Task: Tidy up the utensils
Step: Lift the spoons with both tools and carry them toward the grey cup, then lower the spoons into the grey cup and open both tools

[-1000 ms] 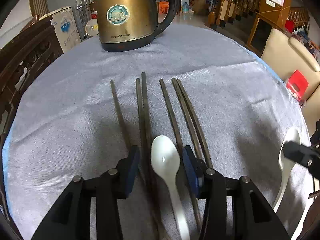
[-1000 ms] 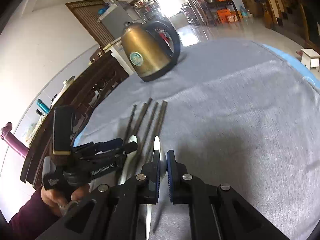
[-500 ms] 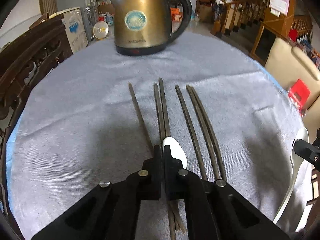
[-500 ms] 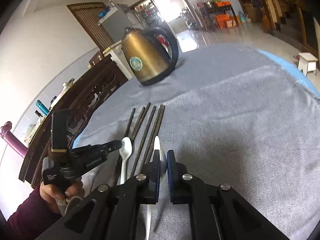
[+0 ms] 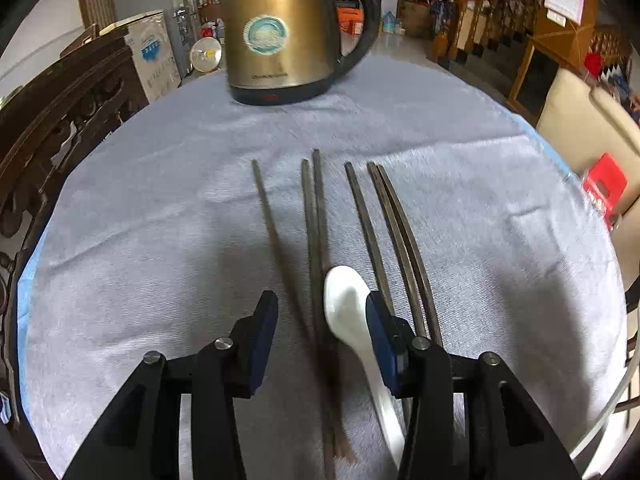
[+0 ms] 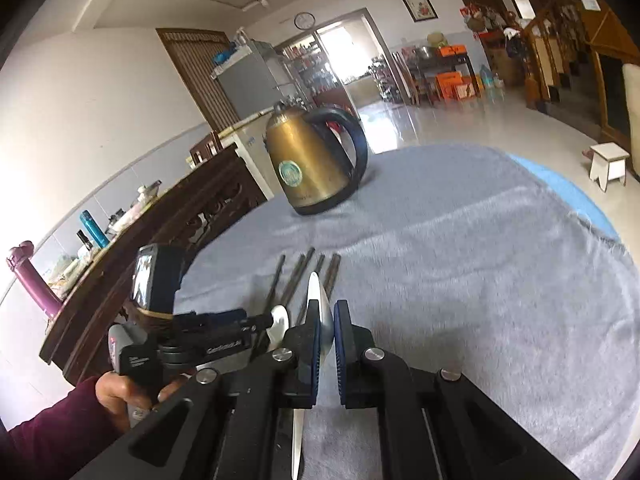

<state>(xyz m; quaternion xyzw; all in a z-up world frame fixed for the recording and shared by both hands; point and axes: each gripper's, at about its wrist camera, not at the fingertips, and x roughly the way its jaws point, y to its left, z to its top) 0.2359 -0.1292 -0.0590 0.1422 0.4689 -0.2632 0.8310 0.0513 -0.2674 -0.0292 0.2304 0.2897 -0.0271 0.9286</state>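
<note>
Kettle nearer on grey cloth

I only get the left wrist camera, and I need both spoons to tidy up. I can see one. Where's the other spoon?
Observer: The right gripper is shut on it. It's a white spoon.
Operator: Is it flat or sideways?
Observer: Sideways. It stands on edge between the pads, with its tip sticking out past the fingertips.
Operator: Is there a clock in the room?
Observer: Yes, a round clock hangs on the far wall, above the doorway.
</note>
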